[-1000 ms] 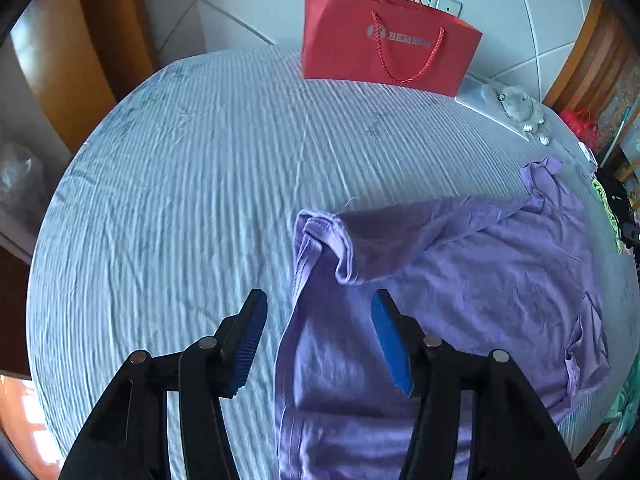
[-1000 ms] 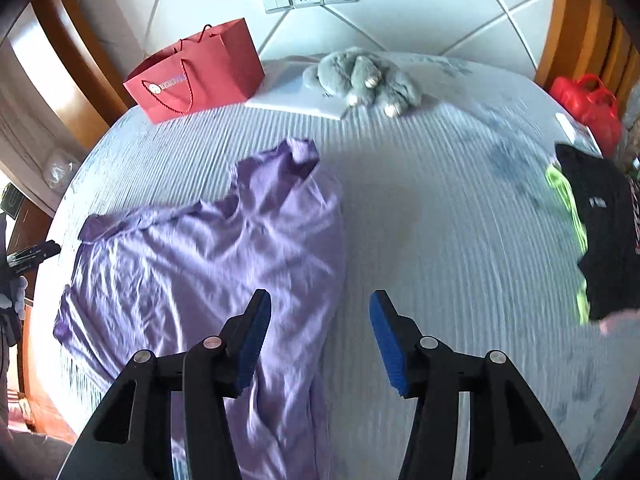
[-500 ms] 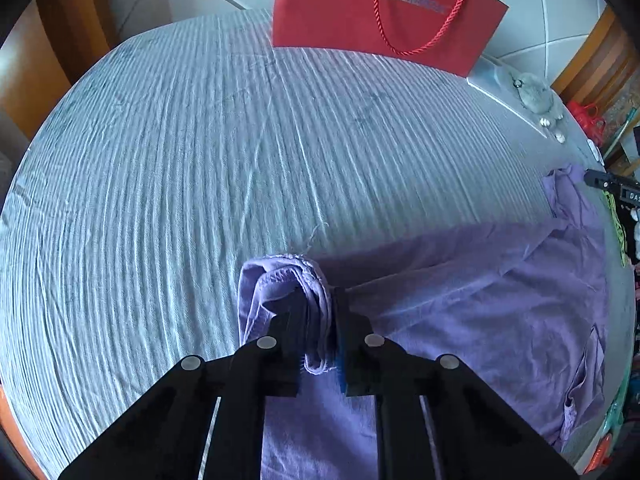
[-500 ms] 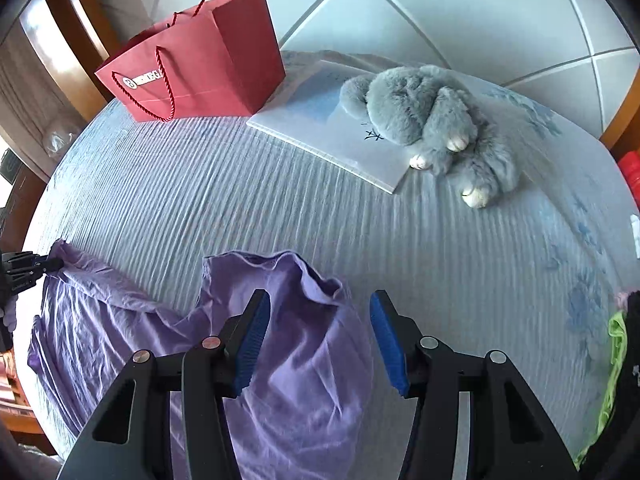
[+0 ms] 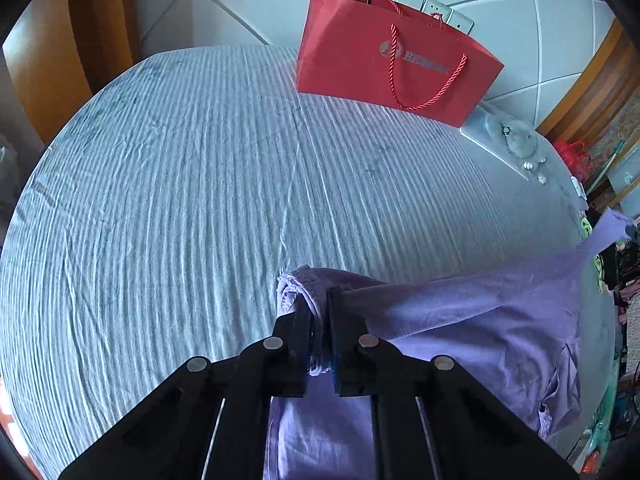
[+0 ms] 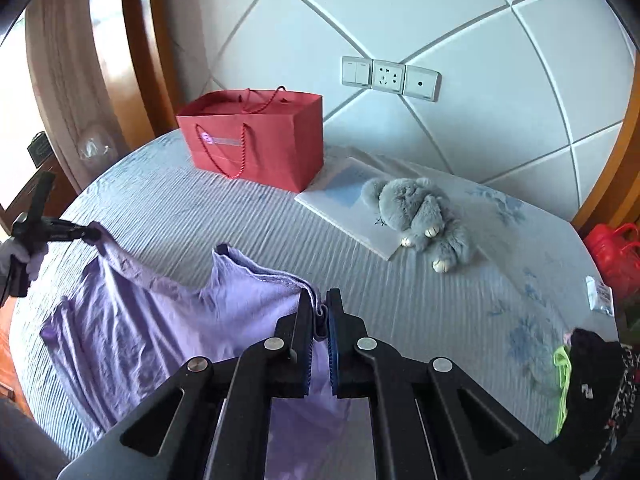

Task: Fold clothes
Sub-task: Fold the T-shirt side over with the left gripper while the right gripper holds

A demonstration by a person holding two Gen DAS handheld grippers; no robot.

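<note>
A purple garment [image 5: 472,332] lies partly lifted over the blue striped bed [image 5: 200,200]. My left gripper [image 5: 319,300] is shut on one bunched corner of it, raised a little off the sheet. My right gripper [image 6: 319,306] is shut on the opposite corner of the purple garment [image 6: 160,320]. The cloth hangs stretched between the two. In the right wrist view the left gripper [image 6: 86,234] shows at the far left, pinching its corner. In the left wrist view the far corner rises at the right edge [image 5: 612,228].
A red paper bag [image 6: 256,144] stands at the head of the bed by the padded wall. A grey plush toy [image 6: 420,210] lies on a white book [image 6: 352,196]. Dark and green clothes [image 6: 588,372] lie at the right edge. A red bag [image 6: 612,248] sits beyond.
Both grippers have shut on the garment's corners, the left first, the right in the last half second. Both have lifted, and the cloth now hangs taut between them.
</note>
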